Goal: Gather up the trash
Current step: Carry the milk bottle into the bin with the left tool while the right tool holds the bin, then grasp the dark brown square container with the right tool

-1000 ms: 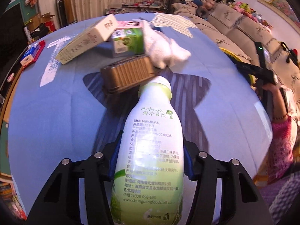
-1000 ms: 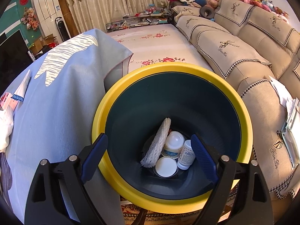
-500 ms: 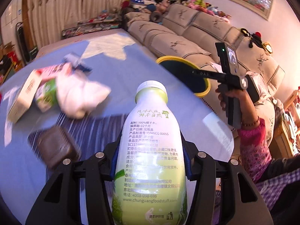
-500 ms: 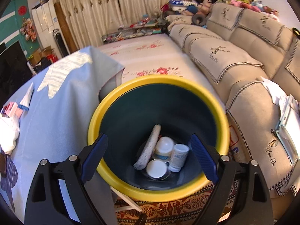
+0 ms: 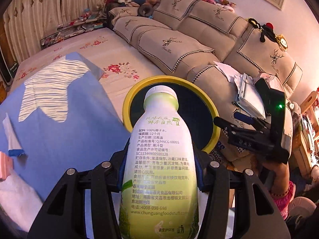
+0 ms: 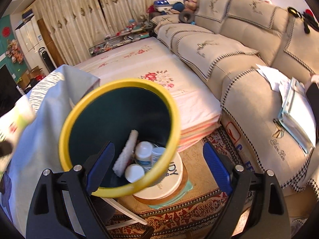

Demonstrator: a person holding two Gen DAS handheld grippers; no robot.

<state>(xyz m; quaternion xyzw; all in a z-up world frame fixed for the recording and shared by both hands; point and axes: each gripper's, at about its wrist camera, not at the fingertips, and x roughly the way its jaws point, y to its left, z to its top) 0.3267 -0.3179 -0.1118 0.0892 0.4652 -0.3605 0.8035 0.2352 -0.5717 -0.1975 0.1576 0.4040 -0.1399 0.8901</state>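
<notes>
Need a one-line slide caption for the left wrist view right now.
Left tool grips a green-and-white drink bottle, its cap pointing at the yellow-rimmed bin beside the sofa.

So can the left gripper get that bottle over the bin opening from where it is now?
Probably yes. The left gripper holds the bottle pointed at the bin, whose opening shows uncovered; the right gripper sits open beside it.

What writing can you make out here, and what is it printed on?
"www.chunguangfoodstuff.com", "4008-098-698", "100%", "Q/HNCG 0005S", "SC11346900500128": bottle, among Chinese text.
"DAS": right hand-held gripper.
"...DY": round box beneath the bin, partly hidden.
Sofa embroidery: too blurred.
</notes>
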